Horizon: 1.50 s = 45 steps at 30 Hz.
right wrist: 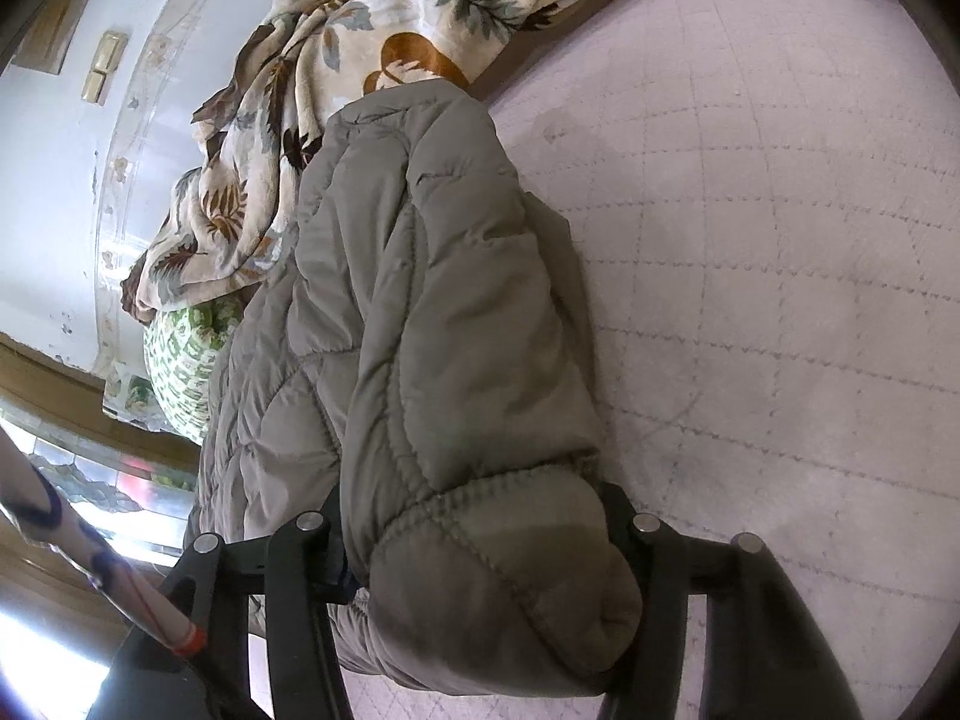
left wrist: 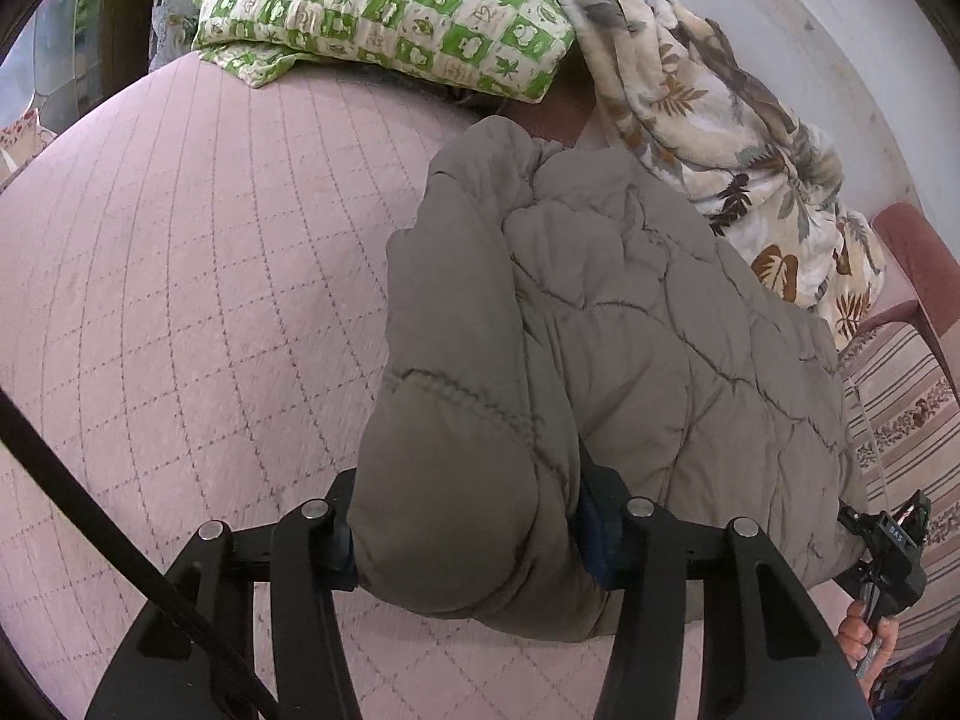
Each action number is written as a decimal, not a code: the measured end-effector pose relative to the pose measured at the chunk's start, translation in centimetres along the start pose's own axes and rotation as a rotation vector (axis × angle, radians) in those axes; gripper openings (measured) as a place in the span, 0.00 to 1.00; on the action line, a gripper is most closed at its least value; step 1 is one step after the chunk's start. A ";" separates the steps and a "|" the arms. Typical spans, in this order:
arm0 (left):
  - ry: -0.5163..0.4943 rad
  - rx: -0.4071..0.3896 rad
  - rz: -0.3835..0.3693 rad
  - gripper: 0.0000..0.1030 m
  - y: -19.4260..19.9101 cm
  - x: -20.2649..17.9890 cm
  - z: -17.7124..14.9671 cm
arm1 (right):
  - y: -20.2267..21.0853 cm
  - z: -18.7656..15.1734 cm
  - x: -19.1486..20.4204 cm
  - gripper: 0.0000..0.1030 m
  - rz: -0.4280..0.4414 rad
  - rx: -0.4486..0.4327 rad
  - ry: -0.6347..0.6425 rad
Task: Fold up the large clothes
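Note:
A grey-brown quilted padded jacket point(left wrist: 606, 324) lies bunched on a pink quilted bed cover point(left wrist: 180, 276). In the left wrist view my left gripper point(left wrist: 468, 534) is shut on a thick padded fold at the jacket's near end, its pads pressed into both sides. The other gripper point(left wrist: 888, 546) shows at the jacket's right edge with a hand below it. In the right wrist view my right gripper point(right wrist: 480, 546) is shut on another puffy end of the jacket point(right wrist: 432, 324), which fills the gap between its fingers. The pink cover point(right wrist: 780, 252) spreads to the right of it.
A green-and-white checked pillow point(left wrist: 384, 12) lies at the head of the bed. A cream blanket with a leaf print point(left wrist: 732, 162) is heaped along the wall beside the jacket. A striped cushion point(left wrist: 906, 420) sits at the right. A rolled paper tube point(right wrist: 120, 576) crosses the lower left.

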State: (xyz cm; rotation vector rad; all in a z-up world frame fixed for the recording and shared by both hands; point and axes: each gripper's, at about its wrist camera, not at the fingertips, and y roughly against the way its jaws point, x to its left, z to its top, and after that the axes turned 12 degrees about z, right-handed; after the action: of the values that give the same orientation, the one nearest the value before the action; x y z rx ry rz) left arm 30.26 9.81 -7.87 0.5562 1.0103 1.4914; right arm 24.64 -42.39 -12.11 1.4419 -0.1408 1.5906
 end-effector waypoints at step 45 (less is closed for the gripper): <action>-0.004 -0.003 0.054 0.48 4.2 0.5 -4.3 | 5.1 -3.3 0.4 0.53 -0.013 -0.018 0.020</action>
State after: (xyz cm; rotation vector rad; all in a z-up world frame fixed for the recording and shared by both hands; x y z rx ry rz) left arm 24.36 9.40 -6.65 0.5881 0.9961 1.5390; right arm 18.88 -42.85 -10.25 1.4102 -0.1335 1.5883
